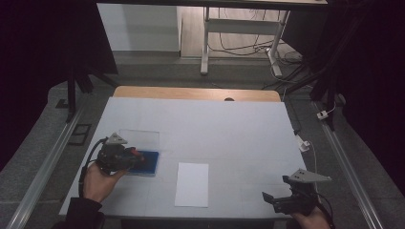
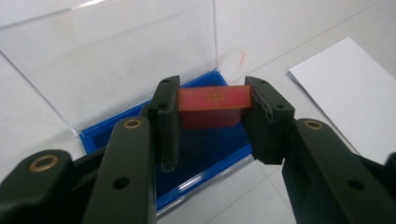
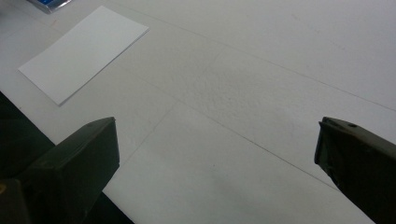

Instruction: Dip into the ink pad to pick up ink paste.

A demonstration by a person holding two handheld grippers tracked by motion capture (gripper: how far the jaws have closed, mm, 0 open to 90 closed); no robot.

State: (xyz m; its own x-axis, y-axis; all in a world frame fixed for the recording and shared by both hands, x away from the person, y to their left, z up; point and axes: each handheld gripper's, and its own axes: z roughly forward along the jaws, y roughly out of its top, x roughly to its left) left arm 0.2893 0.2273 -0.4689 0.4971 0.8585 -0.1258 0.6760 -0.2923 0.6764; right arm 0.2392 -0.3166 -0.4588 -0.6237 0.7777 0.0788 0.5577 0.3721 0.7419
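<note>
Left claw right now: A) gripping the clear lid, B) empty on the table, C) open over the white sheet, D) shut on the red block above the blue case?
D: the left claw has both pads pressed on the ends of the red block, over the blue case with its clear lid open.

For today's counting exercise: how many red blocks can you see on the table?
1. The red block is clamped in the left gripper over the open blue case. More might be hidden beneath it.
</note>
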